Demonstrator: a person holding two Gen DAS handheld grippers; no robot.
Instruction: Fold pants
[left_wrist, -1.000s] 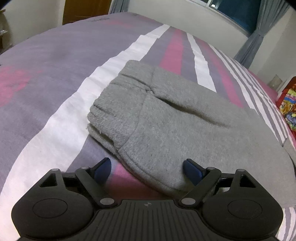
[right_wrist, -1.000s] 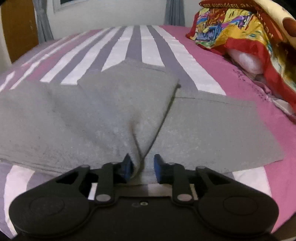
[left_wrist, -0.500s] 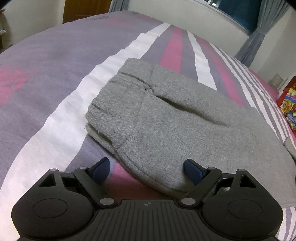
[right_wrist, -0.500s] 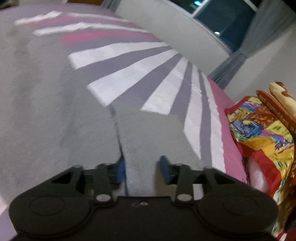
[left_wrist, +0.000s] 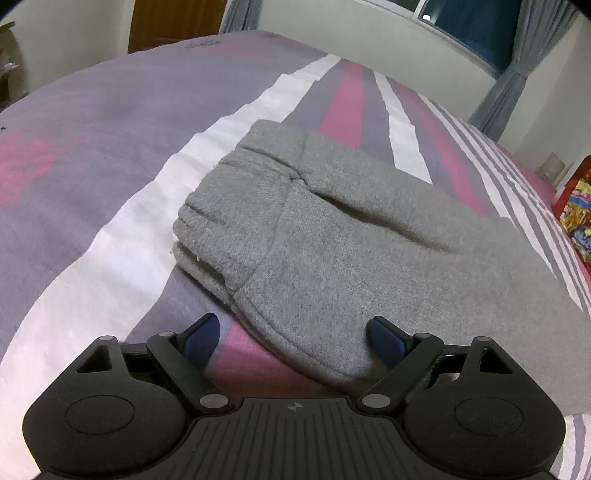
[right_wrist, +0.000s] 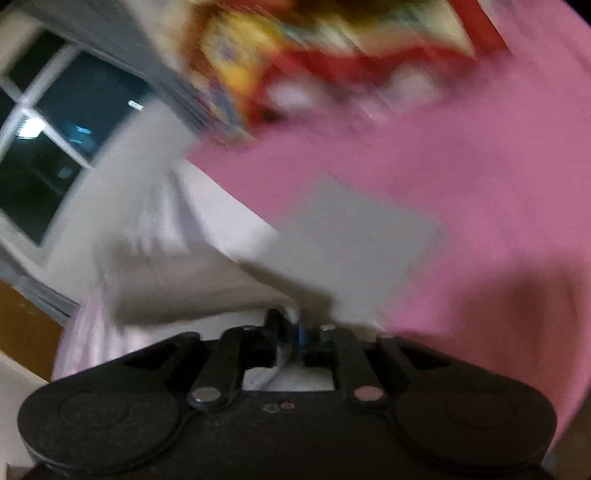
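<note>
The grey sweatpants lie on the striped bed, waistband end at the left, stretching away to the right. My left gripper is open, its blue fingertips either side of the near hem of the pants, low over the bed. In the blurred right wrist view, my right gripper is shut on a fold of the grey pants fabric, which hangs lifted and trails off over the pink part of the bed.
The bed cover has purple, white and pink stripes. A colourful red and yellow blanket lies at the bed's right end. A window with grey curtains and a wooden door stand behind.
My right gripper closed on the pants fabric, then lifted and swung quickly, tilting the view toward the window and blanket. My left gripper stayed open, nearly still.
</note>
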